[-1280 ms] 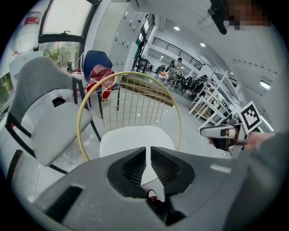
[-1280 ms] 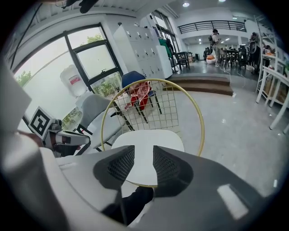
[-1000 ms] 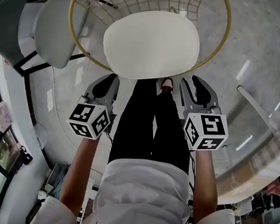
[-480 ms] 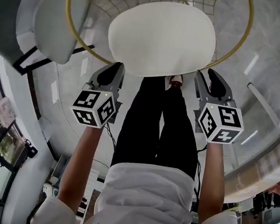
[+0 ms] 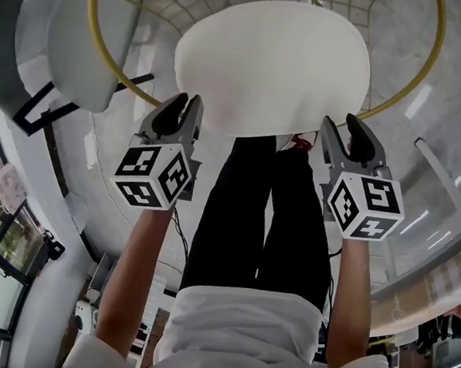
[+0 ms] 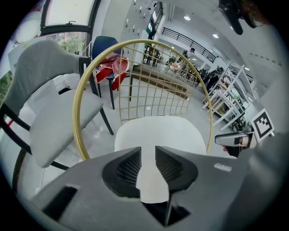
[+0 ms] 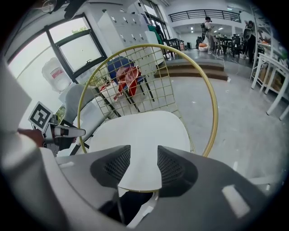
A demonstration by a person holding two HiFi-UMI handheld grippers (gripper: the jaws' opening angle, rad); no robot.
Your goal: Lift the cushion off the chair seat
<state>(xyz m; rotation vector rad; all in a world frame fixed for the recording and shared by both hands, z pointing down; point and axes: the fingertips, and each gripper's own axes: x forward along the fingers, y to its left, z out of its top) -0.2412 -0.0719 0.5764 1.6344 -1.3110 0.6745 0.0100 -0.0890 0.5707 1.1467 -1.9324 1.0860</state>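
The cushion (image 5: 273, 67) has its front edge just ahead of the left gripper (image 5: 183, 103) and right gripper (image 5: 346, 123), both equally near. Their jaws have just been opening, are a little apart, and hold nothing.

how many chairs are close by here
3: the gold wire chair under the white cushion, a grey chair to its left, a blue chair beyond them. Distant furniture may hide more.

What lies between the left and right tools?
Head view: the cushion's front edge and the person's legs. The left tool and right tool have just been opening; cushion shows through each gap, ungripped.
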